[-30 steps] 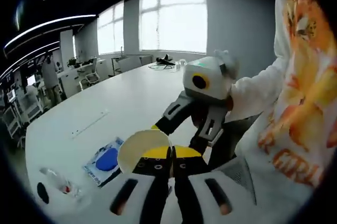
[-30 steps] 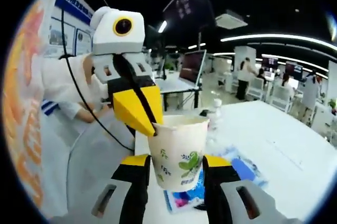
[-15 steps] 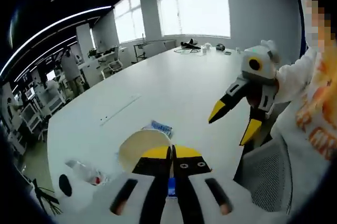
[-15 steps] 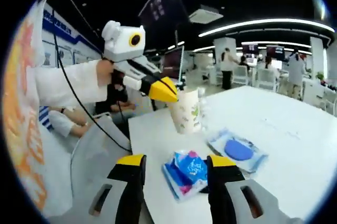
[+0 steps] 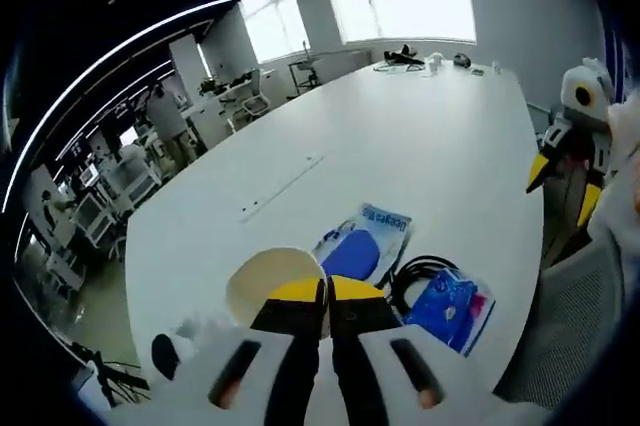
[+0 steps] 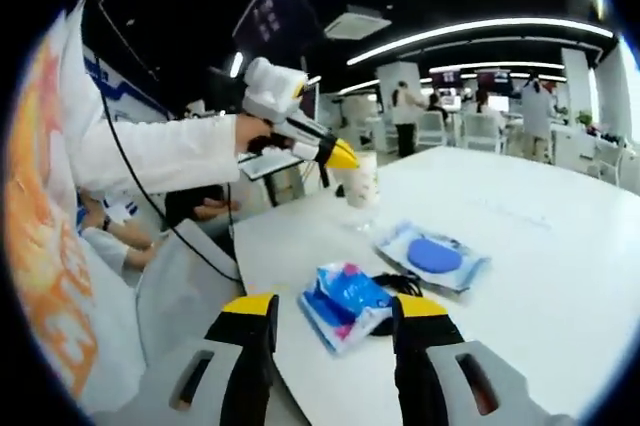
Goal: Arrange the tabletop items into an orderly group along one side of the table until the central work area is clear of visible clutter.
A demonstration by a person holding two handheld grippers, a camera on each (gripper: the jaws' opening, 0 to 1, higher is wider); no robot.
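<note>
Jaws of the left gripper (image 5: 326,298) are pressed together on the rim of a paper cup (image 5: 268,284), which sits at 11 o'clock from the yellow tips in the left gripper view. In the right gripper view the same cup (image 6: 360,179) hangs from that gripper (image 6: 340,158) above the near corner of the white table (image 6: 560,276), at 12 o'clock. The right gripper (image 6: 334,312) has its jaws apart with nothing between them; in the left gripper view it (image 5: 565,171) is at 3 o'clock, off the table edge. Just beyond its tips lies a blue tissue pack (image 6: 343,298), touching a black coiled cable (image 6: 400,284). Past these, at 1 o'clock, lies a wet wipes pack (image 6: 432,258). In the left gripper view a clear plastic bottle with a black cap (image 5: 185,341) lies at 9 o'clock
</note>
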